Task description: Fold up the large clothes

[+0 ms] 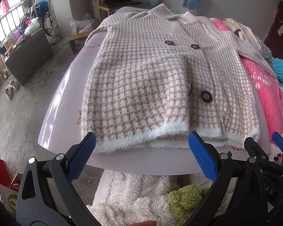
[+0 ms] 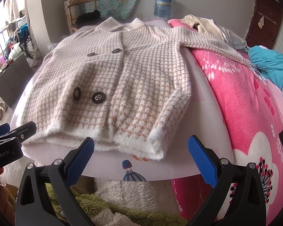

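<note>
Houndstooth coat (image 1: 141, 79) lies front-up and flat on the pale pink surface (image 1: 69, 86). Long axis runs away from the cameras: white fuzzy hem (image 1: 141, 141) nearest, at the near edge of the surface; collar (image 1: 166, 13) at the far end. 4 dark buttons visible, 2 upper (image 2: 101, 52) and 2 lower (image 2: 87, 96), beside the front opening.

Sleeves: 1 is folded in along the coat's right side in the right wrist view, its white cuff (image 2: 156, 145) down at the hem. The other sleeve (image 2: 217, 45) stretches out sideways off the surface onto the pink floral blanket (image 2: 245, 103) that lies just beside it.

Left gripper (image 1: 141, 160): jaws spread wide, blue pads (image 1: 81, 160) bare, nothing held. It hovers just short of the hem over the near edge of the surface; contact with the fabric is not evident.

Right gripper (image 2: 141, 160): likewise wide open, empty, pads (image 2: 203, 162) clear of the coat, positioned near the cuffed corner of the hem. It sits just beside the left gripper, each showing at the margin of the other's view.

Below the surface edge: white and green fleece (image 2: 122, 203).
</note>
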